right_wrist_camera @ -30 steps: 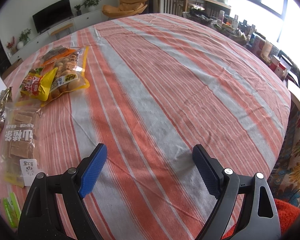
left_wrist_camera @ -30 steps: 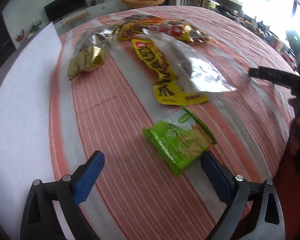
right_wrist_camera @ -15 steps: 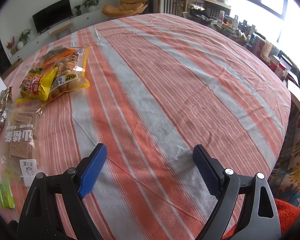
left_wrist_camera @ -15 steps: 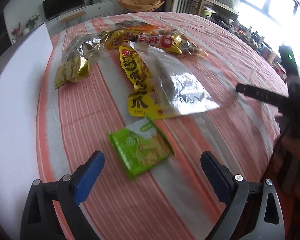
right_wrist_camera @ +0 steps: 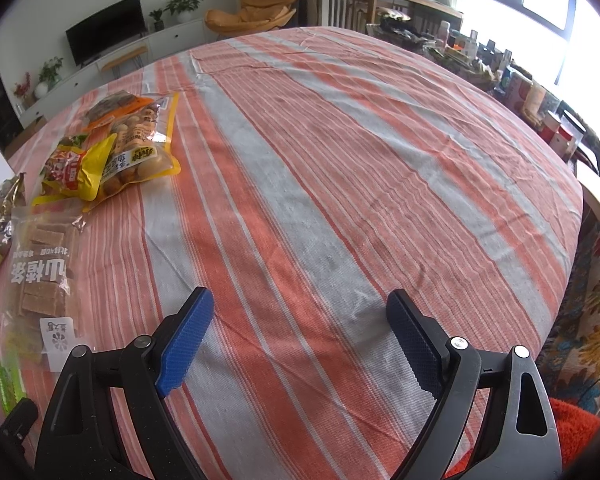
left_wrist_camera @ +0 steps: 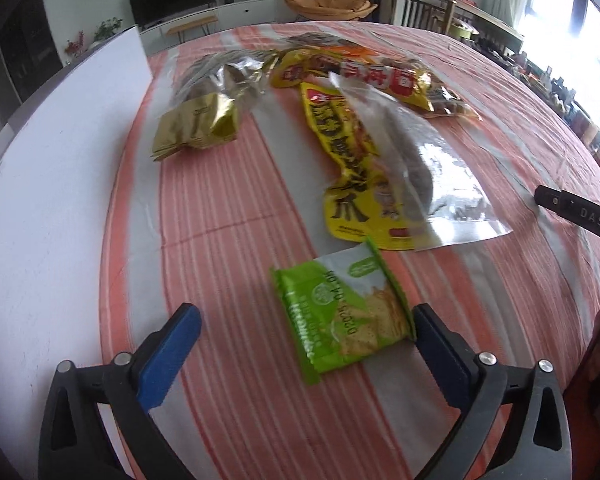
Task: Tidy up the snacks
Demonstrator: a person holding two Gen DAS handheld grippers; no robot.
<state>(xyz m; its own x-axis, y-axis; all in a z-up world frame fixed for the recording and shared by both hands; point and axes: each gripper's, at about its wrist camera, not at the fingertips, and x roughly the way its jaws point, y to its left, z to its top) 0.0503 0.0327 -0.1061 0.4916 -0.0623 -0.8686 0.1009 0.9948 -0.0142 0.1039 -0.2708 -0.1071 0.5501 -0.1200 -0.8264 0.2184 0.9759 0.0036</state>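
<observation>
A striped cloth (right_wrist_camera: 340, 168) is spread over the whole tabletop, and a white board (left_wrist_camera: 52, 208) is stood well to the left of the green snack pack (left_wrist_camera: 340, 312). Beyond that pack a yellow bag (left_wrist_camera: 348, 160) is lain over by a clear bag (left_wrist_camera: 428, 176), with a gold pouch (left_wrist_camera: 196, 128) farther off to the left. The left hand-held gripper (left_wrist_camera: 306, 344) is being opened wide, the green pack lying between its jaws, maybe just touched by the right pad, hard to tell through the blur. The right hand-held gripper (right_wrist_camera: 300, 332) is held wide over bare cloth, nothing in it. With the pack so off-centre, it could get shoved aside or only a crimped edge pinched.
</observation>
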